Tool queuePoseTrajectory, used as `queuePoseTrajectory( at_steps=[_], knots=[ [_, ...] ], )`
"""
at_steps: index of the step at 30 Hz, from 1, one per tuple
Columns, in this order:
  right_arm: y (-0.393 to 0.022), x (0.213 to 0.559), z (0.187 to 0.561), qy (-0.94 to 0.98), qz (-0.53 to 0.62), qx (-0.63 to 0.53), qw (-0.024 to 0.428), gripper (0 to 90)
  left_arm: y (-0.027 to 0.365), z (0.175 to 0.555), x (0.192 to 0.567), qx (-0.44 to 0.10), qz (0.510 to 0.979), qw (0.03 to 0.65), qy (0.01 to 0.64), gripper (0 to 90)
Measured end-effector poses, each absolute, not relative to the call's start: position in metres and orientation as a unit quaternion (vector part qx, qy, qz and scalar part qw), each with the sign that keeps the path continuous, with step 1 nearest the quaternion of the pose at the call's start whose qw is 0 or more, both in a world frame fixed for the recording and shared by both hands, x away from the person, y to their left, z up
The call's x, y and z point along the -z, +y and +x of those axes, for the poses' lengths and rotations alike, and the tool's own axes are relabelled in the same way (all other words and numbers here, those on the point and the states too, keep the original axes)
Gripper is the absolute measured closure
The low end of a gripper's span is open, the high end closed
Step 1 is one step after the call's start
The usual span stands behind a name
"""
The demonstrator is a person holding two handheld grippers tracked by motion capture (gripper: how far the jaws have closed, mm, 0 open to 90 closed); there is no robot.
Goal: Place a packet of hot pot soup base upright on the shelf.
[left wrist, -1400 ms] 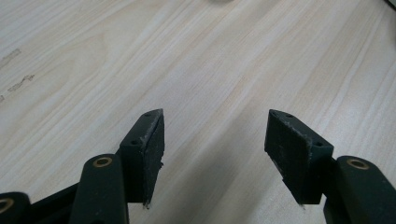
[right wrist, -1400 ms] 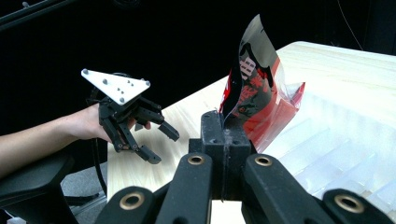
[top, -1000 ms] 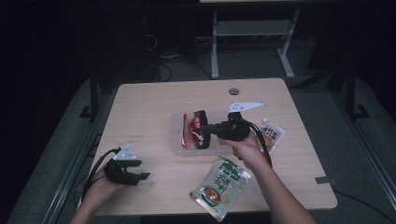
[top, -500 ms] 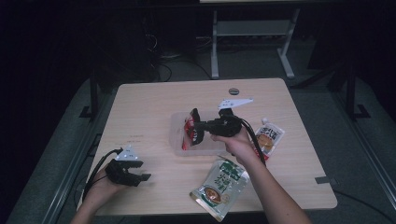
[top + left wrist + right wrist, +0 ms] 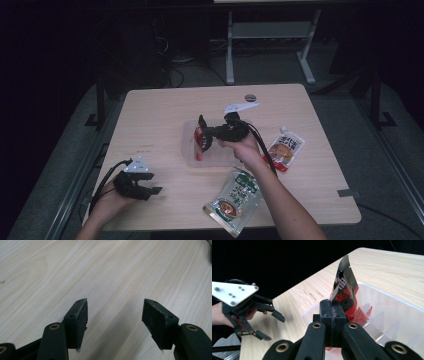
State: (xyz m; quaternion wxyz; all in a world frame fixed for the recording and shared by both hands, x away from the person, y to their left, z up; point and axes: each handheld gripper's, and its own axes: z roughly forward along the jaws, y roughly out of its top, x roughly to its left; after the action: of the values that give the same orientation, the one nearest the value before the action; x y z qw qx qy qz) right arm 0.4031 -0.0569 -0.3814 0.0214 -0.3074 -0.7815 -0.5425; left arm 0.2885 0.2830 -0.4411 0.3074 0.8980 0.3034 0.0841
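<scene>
Dark room surrounds pale wooden table (image 5: 150,120); grey floor (image 5: 60,165) beneath.

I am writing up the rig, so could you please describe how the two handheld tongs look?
Both the left tongs and the right tongs are black linkage frames with brass-coloured pivot pins and flat black pads. Each carries a pale grey three-cornered plate and trails a black cable.
</scene>
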Motion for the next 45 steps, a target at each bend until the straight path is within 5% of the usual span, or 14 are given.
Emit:
queuePoseTrajectory(
  at_steps=[12, 26, 34, 45],
  knots=[
    [-0.045, 0.391, 0.414, -0.795, -0.317, 0.517, -0.003, 87.0, 0.28, 0.288, 0.442, -0.082, 0.901, 0.305, 0.297, 37.2],
    [-0.05, 0.379, 0.408, -0.799, -0.313, 0.513, -0.018, 45.5, 0.283, 0.288, 0.442, -0.094, 0.895, 0.311, 0.305, 35.5],
    [-0.072, 0.356, 0.389, -0.797, -0.301, 0.522, -0.024, 36.4, 0.279, 0.287, 0.438, -0.088, 0.891, 0.317, 0.314, 34.5],
    [-0.112, 0.349, 0.36, -0.815, -0.292, 0.497, -0.059, 30.1, 0.267, 0.284, 0.434, -0.087, 0.889, 0.33, 0.305, 21.2]
  ],
)
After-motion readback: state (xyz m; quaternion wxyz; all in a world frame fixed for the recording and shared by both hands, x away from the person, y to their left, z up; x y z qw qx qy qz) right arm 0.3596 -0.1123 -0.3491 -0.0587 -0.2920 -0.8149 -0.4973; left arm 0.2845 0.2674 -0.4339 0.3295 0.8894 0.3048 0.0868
